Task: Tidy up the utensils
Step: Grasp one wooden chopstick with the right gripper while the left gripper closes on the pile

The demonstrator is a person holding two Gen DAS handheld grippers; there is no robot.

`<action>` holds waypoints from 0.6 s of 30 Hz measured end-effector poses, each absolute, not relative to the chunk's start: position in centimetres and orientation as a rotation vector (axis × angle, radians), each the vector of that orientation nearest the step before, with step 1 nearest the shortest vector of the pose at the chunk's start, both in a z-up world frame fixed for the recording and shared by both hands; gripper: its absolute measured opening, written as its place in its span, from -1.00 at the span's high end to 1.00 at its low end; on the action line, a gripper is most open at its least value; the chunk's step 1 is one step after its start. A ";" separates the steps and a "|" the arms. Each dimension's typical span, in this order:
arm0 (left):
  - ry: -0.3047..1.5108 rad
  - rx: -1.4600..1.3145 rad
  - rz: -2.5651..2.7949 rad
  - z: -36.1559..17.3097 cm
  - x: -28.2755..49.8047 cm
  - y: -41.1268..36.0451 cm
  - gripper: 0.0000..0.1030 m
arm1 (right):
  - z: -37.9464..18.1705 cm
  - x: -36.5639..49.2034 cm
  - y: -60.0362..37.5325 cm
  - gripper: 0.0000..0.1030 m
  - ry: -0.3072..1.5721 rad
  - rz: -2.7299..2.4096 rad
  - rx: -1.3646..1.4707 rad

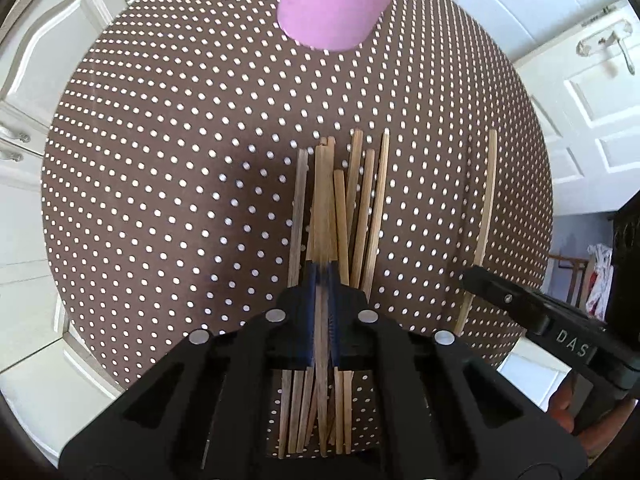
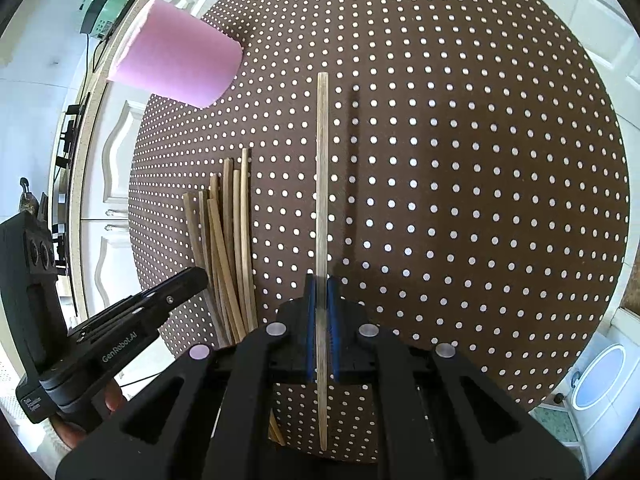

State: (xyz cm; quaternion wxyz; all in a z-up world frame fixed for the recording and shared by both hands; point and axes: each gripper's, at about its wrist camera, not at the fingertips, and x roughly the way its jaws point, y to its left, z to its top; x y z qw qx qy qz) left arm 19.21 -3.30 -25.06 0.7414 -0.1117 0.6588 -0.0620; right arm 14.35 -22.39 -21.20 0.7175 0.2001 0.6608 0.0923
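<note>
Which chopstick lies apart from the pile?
The single chopstick clamped in the right gripper; the others sit bunched in the pile to its left.

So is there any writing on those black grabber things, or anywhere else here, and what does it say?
"DAS": white letters on the side of the right gripper, cut off at the picture's edge.
"GenRobot.AI": white letters on the side of the left gripper.
A small white mark near that gripper's rear end is too small to read.
The pink cup, the chopsticks and the dotted tablecloth show no writing.
</note>
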 end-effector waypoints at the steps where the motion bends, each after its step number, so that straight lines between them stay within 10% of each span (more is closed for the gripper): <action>1: 1.437 -0.251 -0.137 -24.7 19.1 -3.1 0.89 | -20.9 14.3 -22.3 0.91 1.455 0.204 0.438; 18: 1.215 -0.256 -0.152 -17.0 15.7 0.2 0.90 | -15.5 12.4 -19.4 0.91 1.270 0.210 0.376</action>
